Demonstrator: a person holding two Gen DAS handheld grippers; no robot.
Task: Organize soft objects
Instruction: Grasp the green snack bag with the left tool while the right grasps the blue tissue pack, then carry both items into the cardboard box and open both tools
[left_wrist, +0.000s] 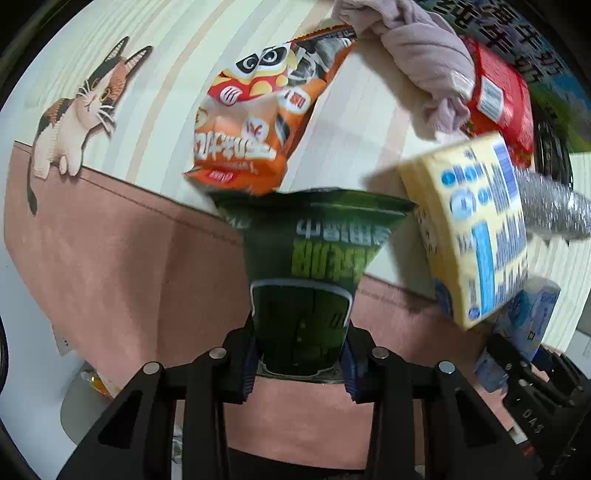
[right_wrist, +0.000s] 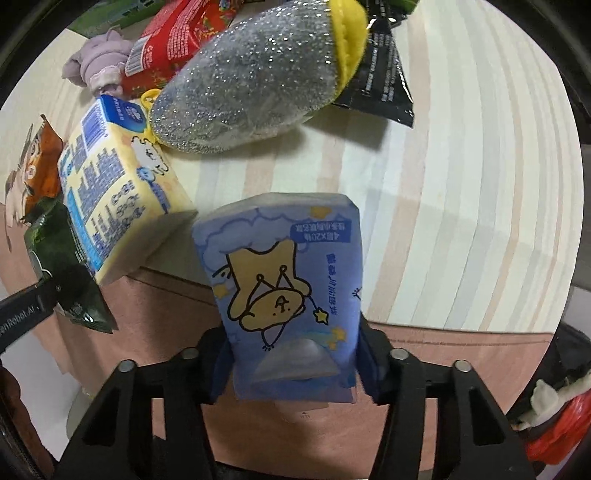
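Note:
My left gripper is shut on a dark green snack bag and holds it above the table's front edge. It shows at the left of the right wrist view. My right gripper is shut on a blue tissue pack with a cartoon bear, held over the table edge. A yellow tissue pack lies between them. An orange snack bag lies beyond the green one. A silver glittery sponge lies behind the blue pack.
A pink-grey cloth, a red packet and a black packet lie at the back of the striped tablecloth. The cloth's pink border hangs over the front edge. A cat picture is at the left.

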